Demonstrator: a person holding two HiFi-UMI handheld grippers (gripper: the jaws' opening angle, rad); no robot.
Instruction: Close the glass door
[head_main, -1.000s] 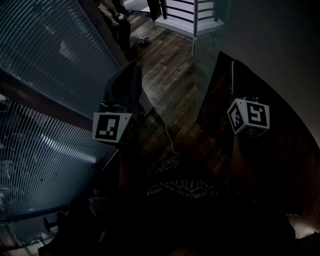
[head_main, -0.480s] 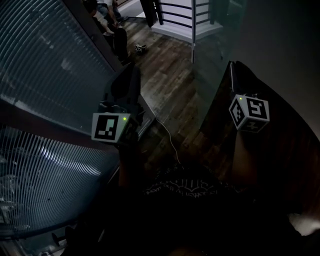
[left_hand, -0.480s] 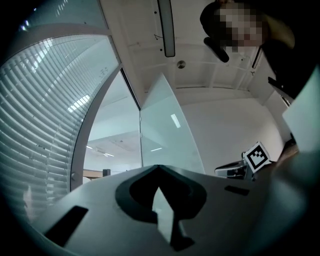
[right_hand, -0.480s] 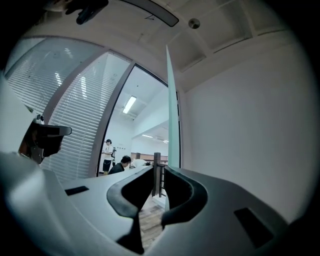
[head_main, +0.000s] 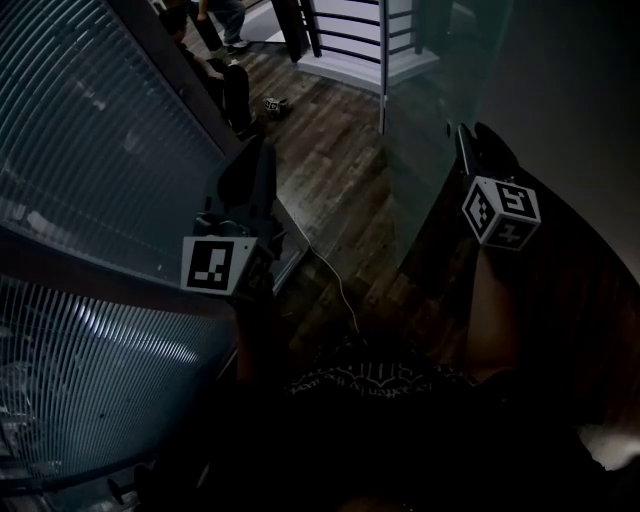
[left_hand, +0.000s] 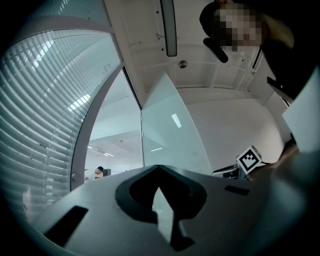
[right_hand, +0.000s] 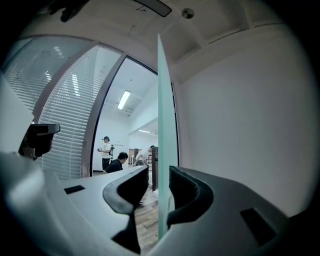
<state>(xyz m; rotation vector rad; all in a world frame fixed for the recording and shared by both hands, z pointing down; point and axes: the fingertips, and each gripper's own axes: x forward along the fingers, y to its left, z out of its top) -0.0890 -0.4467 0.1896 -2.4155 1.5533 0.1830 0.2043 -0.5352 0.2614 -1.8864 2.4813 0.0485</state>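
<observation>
The glass door (right_hand: 162, 125) shows edge-on as a thin green pane that runs upright between the jaws of my right gripper (right_hand: 159, 172). Those jaws are opening: the pads stand on either side of the edge with a small gap on each side, pressing on nothing. In the head view the door (head_main: 430, 150) is a faint sheet at the right, with the right gripper (head_main: 468, 140) at its near edge. My left gripper (head_main: 255, 150) hangs apart at the left, shut and empty; its own view shows the jaws (left_hand: 160, 170) meeting at the tips, with the door (left_hand: 170, 135) ahead.
A ribbed glass wall (head_main: 90, 150) curves along the left. Dark wood floor (head_main: 330, 150) leads through the doorway to a white railing (head_main: 350, 30). Several people (right_hand: 107, 152) are in the room beyond. A white wall (right_hand: 240, 125) flanks the door's right, and a thin cable (head_main: 335, 275) lies on the floor.
Both grippers have moved forward towards the doorway. The right gripper's cube has shifted up along the glass edge, and the left cube sits a little lower in the frame.
</observation>
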